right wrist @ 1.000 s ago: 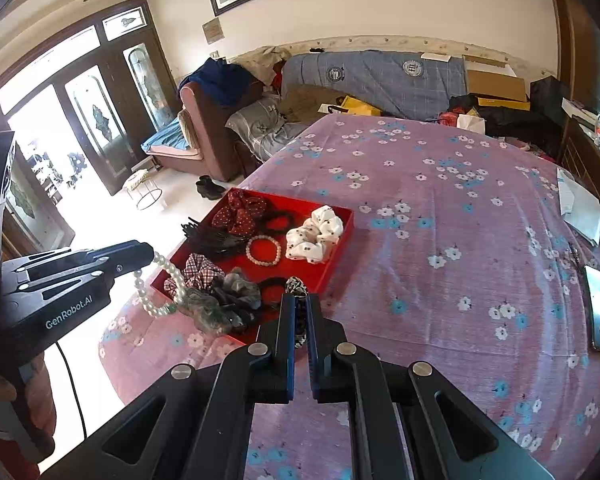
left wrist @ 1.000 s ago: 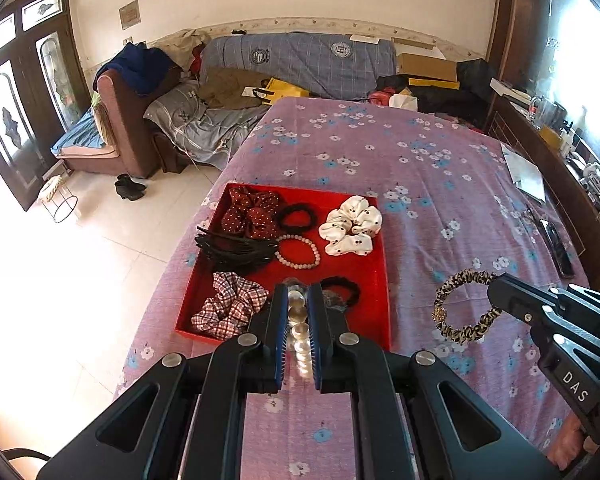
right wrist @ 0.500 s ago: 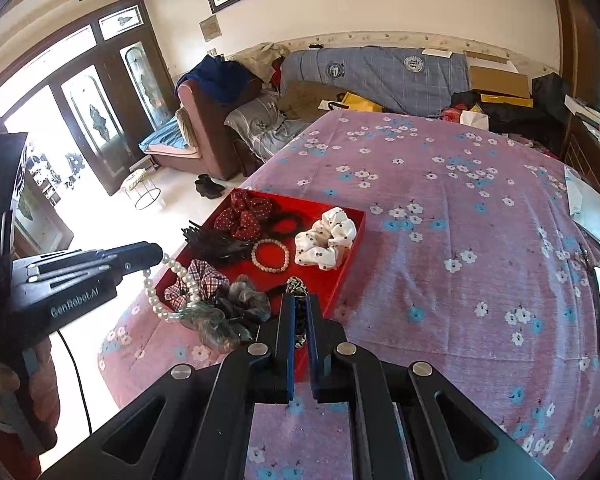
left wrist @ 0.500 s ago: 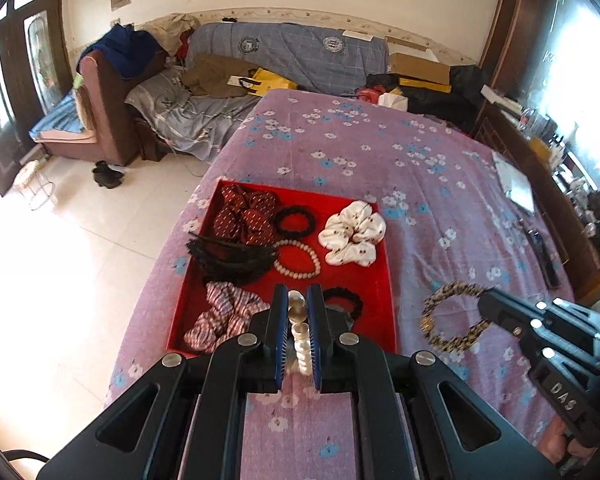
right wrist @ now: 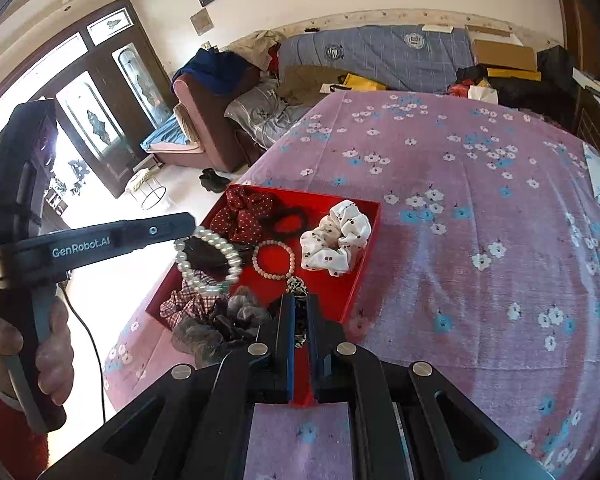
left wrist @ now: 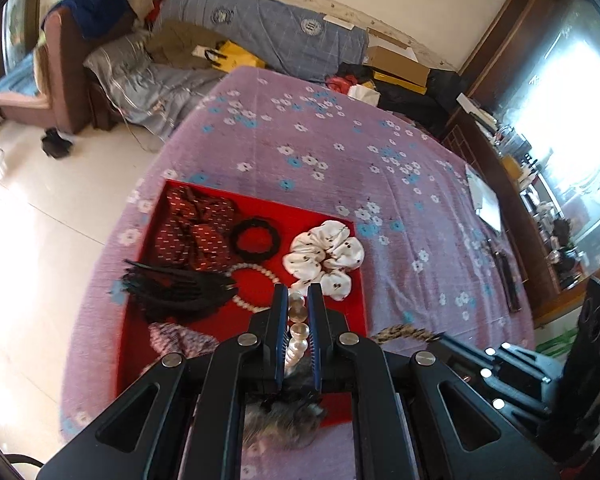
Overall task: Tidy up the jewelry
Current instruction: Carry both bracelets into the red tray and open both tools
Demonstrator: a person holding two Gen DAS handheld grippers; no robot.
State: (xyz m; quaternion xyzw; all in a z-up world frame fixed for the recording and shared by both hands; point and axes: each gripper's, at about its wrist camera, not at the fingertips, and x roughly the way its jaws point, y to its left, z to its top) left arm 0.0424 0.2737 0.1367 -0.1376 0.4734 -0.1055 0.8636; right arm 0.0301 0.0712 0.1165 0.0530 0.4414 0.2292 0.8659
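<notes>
A red tray [left wrist: 342, 220] [right wrist: 366, 256] lies on the purple flowered bedspread. It holds a white dotted scrunchie [left wrist: 326, 258] [right wrist: 336, 240], red dotted bows [left wrist: 192, 226], a black hair tie [left wrist: 255, 238], a small bead bracelet [right wrist: 273, 260], a black clip [left wrist: 176, 288] and a plaid scrunchie [right wrist: 186, 304]. My left gripper [left wrist: 298, 300] is shut on a white pearl bracelet [right wrist: 208, 260] and holds it above the tray's left side. My right gripper [right wrist: 298, 304] is shut on a leopard-print hair band [right wrist: 298, 286] [left wrist: 404, 333] over the tray's near edge.
A grey-brown fuzzy scrunchie [right wrist: 220, 324] lies at the tray's near corner. A phone [left wrist: 506, 280] and a paper [left wrist: 486, 200] lie at the bed's right edge. A sofa with clothes [right wrist: 340, 64] stands behind the bed. The floor [left wrist: 40, 208] drops off on the left.
Both grippers moved forward over the tray with their loads. The left one tilted down and the pearls now hang over the tray. The right one with the leopard band came over the tray's near edge.
</notes>
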